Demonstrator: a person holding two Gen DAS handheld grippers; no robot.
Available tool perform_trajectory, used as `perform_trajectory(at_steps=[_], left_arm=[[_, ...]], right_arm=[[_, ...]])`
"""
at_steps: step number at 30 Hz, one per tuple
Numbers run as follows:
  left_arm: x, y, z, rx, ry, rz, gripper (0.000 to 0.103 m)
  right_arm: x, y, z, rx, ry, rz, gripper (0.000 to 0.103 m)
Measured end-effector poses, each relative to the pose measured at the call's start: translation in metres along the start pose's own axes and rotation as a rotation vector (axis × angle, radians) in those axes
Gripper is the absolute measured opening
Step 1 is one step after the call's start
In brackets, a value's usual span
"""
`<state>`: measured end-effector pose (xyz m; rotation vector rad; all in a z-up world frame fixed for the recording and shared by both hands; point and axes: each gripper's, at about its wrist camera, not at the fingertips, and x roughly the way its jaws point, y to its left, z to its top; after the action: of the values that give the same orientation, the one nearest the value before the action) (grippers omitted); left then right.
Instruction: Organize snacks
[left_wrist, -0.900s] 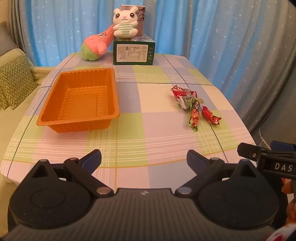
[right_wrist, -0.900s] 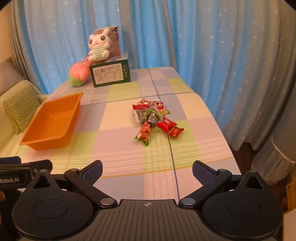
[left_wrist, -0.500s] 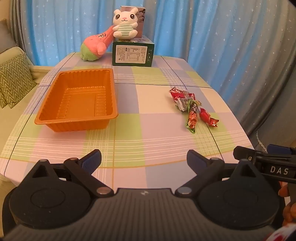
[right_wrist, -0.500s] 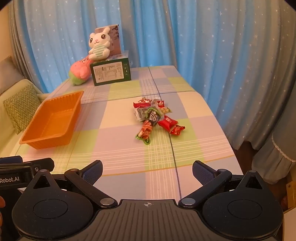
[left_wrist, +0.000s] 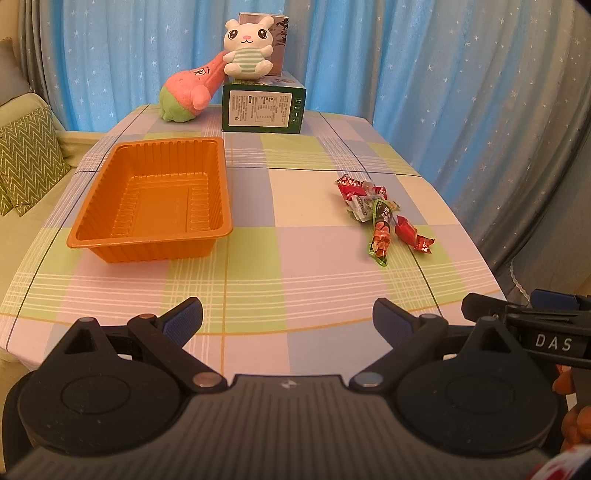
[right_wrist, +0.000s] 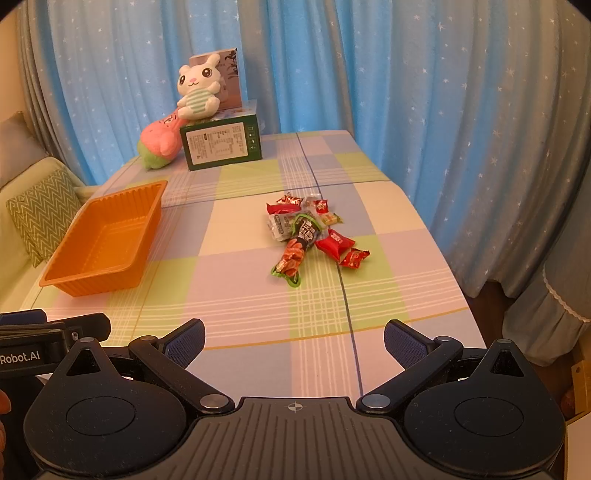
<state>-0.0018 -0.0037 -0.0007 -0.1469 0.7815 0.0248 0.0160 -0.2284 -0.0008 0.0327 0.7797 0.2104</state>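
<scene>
You see an orange ribbed plastic tray (left_wrist: 155, 199) on the bench's pastel green, lilac and blue checked cloth (left_wrist: 295, 243), red and green foil-wrapped snacks (right_wrist: 306, 232), and blue star-dotted curtains (right_wrist: 424, 92) behind.

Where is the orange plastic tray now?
In both wrist views the orange plastic tray sits empty on the checked tablecloth, left of the snack pile, before the green box.

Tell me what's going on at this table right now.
A person holds a pair of tongs in each hand, set to tidy snacks. Both the left tongs and the right tongs are wide open and empty, hovering over the near edge of the checked table. A small pile of wrapped snacks lies untouched on the right side of the cloth. The orange tray on the left is empty. Nothing has been picked up yet.
</scene>
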Motion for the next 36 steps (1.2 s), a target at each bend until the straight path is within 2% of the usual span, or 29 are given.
perform_trajectory(at_steps=[36], left_arm=[[-0.0007, -0.0002, 0.0006, -0.009, 0.002, -0.016, 0.098]], right_arm=[[-0.0019, -0.0024, 0.0009, 0.004, -0.003, -0.005, 0.102]])
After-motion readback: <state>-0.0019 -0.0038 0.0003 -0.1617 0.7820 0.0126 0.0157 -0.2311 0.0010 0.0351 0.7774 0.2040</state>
